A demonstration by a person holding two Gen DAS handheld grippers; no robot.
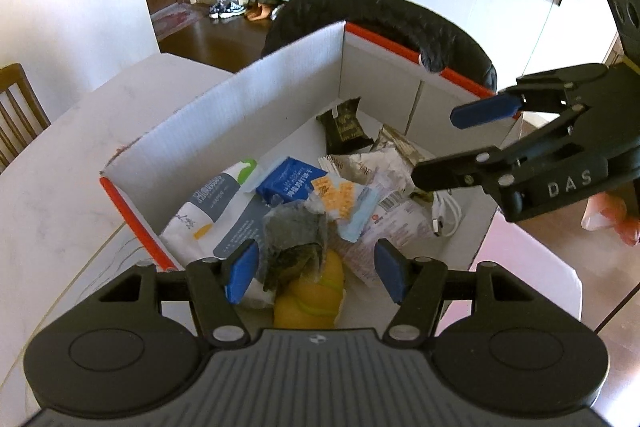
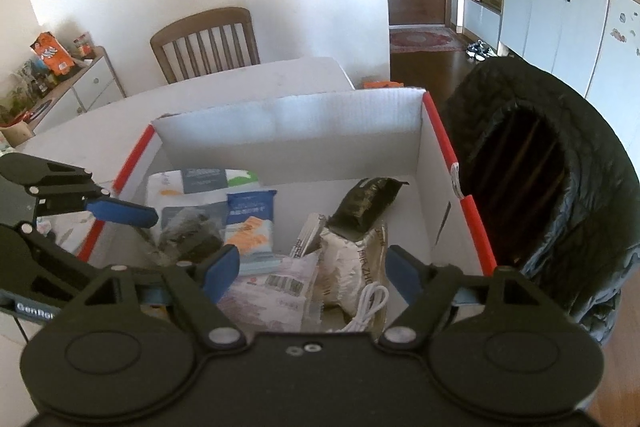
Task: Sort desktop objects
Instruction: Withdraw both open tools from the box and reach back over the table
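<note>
Two grippers, left gripper (image 1: 314,269) and right gripper (image 2: 314,273), I hold over the white box (image 1: 256,95) on the tabletop (image 1: 60,163), fingers parted and empty, because the sorted packets (image 2: 250,227), wrappers and white cable (image 2: 368,307) already lie inside.

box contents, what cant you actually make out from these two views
- Yellow thing, left wrist view: the left claw's body and a grey wrapper cover part of it; unidentifiable.
- White cable, right wrist view: its near end runs behind the right claw.
- Print on the blue packet: too small to read.
- Box floor: mostly buried under packets.
- Table beside the box's near wall: blocked by both claws.
</note>
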